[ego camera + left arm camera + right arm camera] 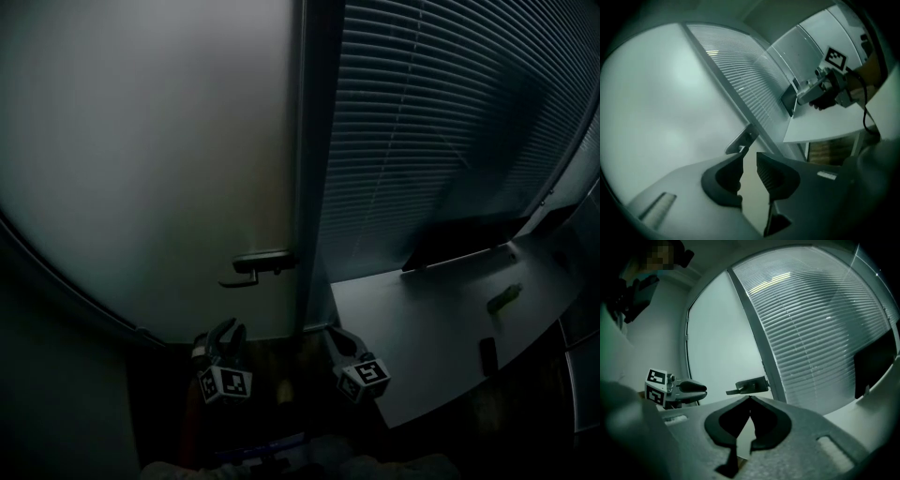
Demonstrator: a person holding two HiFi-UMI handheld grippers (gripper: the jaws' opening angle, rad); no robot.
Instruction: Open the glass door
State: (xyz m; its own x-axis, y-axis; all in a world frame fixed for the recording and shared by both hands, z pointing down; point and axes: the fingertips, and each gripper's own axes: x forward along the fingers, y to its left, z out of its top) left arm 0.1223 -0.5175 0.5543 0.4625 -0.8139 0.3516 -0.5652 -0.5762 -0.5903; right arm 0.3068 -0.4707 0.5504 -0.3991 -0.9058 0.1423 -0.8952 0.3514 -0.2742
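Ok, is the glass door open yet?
No, shut: the glass door lies flush against its frame, handle level and untouched.

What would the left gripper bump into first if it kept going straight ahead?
Probably the door handle, just beyond the open jaws of the left gripper, though depth is unclear. The frosted glass door is behind it.

A frosted glass door (141,141), matt and milky, stands beside a smooth grey metal frame (311,141); its lever handle (258,266) looks like brushed metal. To the right, slatted blinds (450,112) carry a faint sheen above a smooth, pale tabletop (441,319). On the left gripper (749,155), the fingers (776,176) are dark matt plastic, one inner face ribbed.
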